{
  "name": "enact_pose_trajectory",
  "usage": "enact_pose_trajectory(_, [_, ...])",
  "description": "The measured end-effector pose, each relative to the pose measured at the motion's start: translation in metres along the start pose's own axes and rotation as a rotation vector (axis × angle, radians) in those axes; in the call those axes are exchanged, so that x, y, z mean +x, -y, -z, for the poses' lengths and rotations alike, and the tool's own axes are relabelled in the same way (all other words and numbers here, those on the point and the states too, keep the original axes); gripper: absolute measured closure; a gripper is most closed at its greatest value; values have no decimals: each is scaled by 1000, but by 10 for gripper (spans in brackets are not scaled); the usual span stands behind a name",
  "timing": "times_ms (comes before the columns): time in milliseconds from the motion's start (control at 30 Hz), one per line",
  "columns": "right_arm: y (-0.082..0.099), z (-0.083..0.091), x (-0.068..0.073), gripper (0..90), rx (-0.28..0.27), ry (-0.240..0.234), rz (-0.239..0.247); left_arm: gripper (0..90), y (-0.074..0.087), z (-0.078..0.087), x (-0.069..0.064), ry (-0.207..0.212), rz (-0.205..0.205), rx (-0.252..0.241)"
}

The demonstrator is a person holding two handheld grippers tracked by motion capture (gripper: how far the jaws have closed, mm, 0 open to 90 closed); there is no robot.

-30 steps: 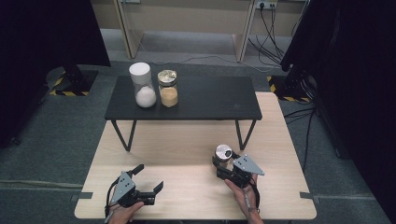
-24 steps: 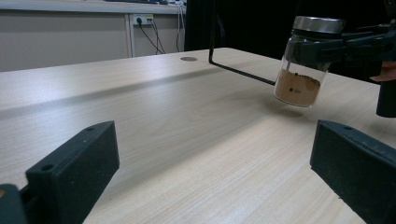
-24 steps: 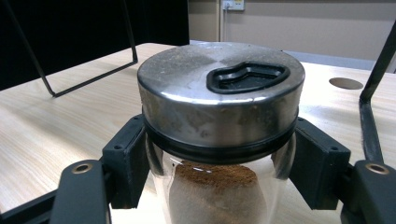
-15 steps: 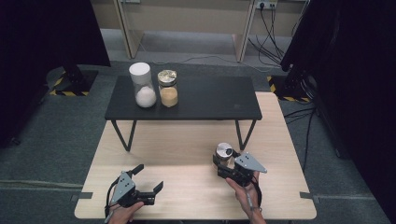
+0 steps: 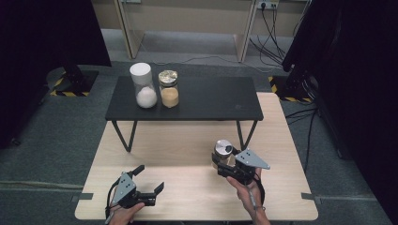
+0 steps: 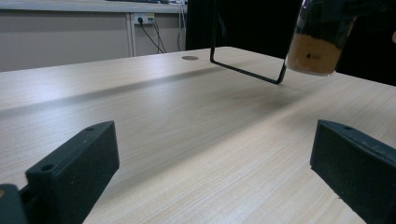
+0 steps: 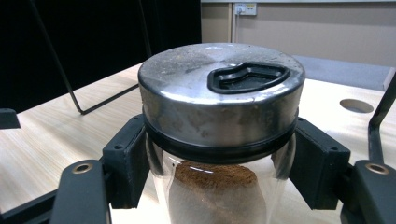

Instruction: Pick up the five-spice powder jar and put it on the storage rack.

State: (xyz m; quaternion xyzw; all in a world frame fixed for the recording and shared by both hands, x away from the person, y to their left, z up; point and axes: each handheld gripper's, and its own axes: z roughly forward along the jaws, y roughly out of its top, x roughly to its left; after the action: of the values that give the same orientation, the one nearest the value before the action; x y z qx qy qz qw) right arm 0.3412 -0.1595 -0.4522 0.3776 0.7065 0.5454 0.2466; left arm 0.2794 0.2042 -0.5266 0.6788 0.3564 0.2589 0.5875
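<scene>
A glass jar (image 5: 222, 149) with a steel lid and brown powder inside hangs just above the wooden table (image 5: 187, 140), in front of the black table's right leg. My right gripper (image 5: 221, 163) is shut on it; in the right gripper view its pads (image 7: 126, 163) press the glass (image 7: 219, 196) right under the lid (image 7: 219, 88). My left gripper (image 5: 149, 179) rests at the near left of the wooden table, open with nothing between its jaws (image 6: 217, 140). The left gripper view catches the jar's bottom (image 6: 317, 44) off the tabletop.
A low black table (image 5: 211, 101) on wire legs stands across the back of the wooden one. On its left end are a white-lidded jar of white powder (image 5: 143, 86) and a jar of tan powder (image 5: 169, 89). Cables lie on the floor behind.
My right gripper has risen a little with the jar in its grip. The left gripper has stayed where it was.
</scene>
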Motion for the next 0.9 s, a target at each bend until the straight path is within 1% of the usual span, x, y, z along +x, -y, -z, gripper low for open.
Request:
enact_pose_trajectory(200, [-13, 4, 1, 305, 0, -19, 2, 6, 0, 0, 0, -2, -2, 0])
enact_pose_trajectory(333, [-21, 4, 2, 305, 4, -31, 18, 6, 0, 0, 0, -3, -2, -1])
enact_pose_trajectory(633, [-35, 8, 3, 305, -1, -49, 19, 6, -1, 0, 0, -1, -3, -2])
enact_pose_trajectory(900, [-48, 12, 8, 305, 5, -71, 40, 6, 0, 0, 0, -2, -4, -2])
